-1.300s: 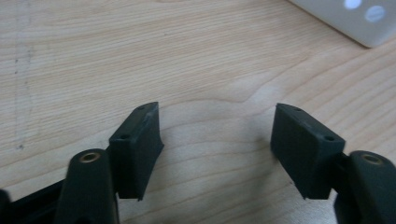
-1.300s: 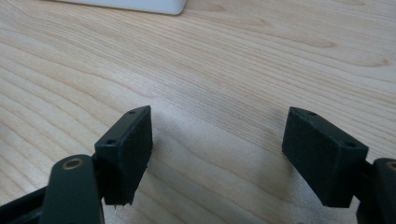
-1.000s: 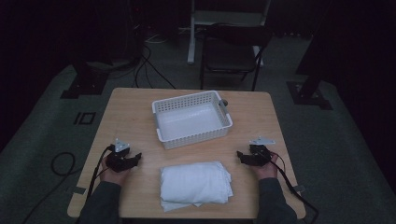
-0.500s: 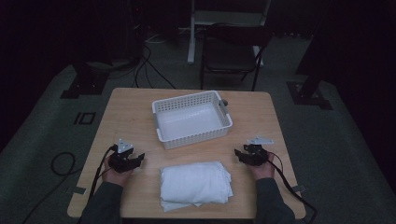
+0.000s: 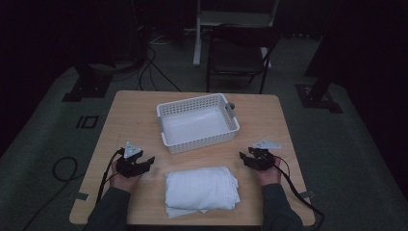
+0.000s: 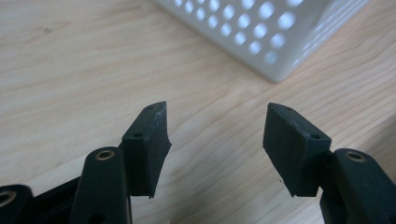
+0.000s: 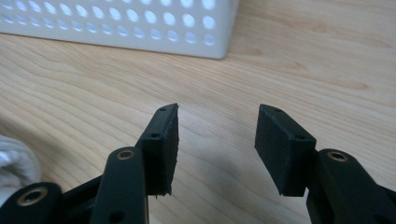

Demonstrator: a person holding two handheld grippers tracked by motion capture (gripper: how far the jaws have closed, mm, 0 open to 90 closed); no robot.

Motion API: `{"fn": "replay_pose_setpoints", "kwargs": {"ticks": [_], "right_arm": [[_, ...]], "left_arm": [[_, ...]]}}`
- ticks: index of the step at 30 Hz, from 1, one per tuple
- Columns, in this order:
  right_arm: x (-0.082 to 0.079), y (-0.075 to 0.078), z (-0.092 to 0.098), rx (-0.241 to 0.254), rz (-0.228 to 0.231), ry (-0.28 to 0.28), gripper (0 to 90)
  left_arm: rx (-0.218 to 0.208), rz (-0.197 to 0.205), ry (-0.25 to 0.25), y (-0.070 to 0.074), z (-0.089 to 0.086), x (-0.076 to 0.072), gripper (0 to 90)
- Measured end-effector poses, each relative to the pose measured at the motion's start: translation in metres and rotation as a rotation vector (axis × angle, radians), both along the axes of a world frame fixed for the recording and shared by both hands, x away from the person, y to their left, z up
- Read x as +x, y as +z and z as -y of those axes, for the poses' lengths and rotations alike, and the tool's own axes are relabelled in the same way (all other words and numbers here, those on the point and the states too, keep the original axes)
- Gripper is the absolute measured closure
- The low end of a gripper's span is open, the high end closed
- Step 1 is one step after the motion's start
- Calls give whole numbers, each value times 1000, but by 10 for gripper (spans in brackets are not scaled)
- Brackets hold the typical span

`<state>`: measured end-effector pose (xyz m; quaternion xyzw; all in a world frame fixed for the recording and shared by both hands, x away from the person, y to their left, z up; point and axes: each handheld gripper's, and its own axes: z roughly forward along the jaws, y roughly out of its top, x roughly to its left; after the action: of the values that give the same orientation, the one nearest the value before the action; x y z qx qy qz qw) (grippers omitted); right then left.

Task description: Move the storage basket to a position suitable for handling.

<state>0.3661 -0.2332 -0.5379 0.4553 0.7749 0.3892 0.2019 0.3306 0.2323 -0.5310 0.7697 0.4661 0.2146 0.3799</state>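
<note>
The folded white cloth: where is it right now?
In the high view the folded white cloth lies at the table's near edge, between both hand-held grippers, just before the white basket.

Folded cloth (cut off, blurred)

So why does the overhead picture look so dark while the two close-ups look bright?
High view: dim, murky room, only the table and towel catch light. Left gripper view: bright, basket blurred. Right gripper view: bright wood, soft shadow under the jaws, towel out of focus.
</note>
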Motion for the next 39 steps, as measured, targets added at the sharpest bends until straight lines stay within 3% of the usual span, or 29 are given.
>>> {"fn": "replay_pose_setpoints", "kwargs": {"ticks": [4,9,17,30,39], "right_arm": [[-2,4,-5,7,11,10,490],[2,11,-10,29,33,10,479],[12,20,-10,32,56,1,470],[50,43,-18,105,96,-42,554],[76,52,-26,90,91,-63,584]], "left_arm": [[8,9,-23,7,10,3,390],[-16,18,-42,12,21,6,379],[1,39,-57,19,31,10,370],[13,41,-69,22,45,24,364],[22,38,-60,22,45,34,381]]}}
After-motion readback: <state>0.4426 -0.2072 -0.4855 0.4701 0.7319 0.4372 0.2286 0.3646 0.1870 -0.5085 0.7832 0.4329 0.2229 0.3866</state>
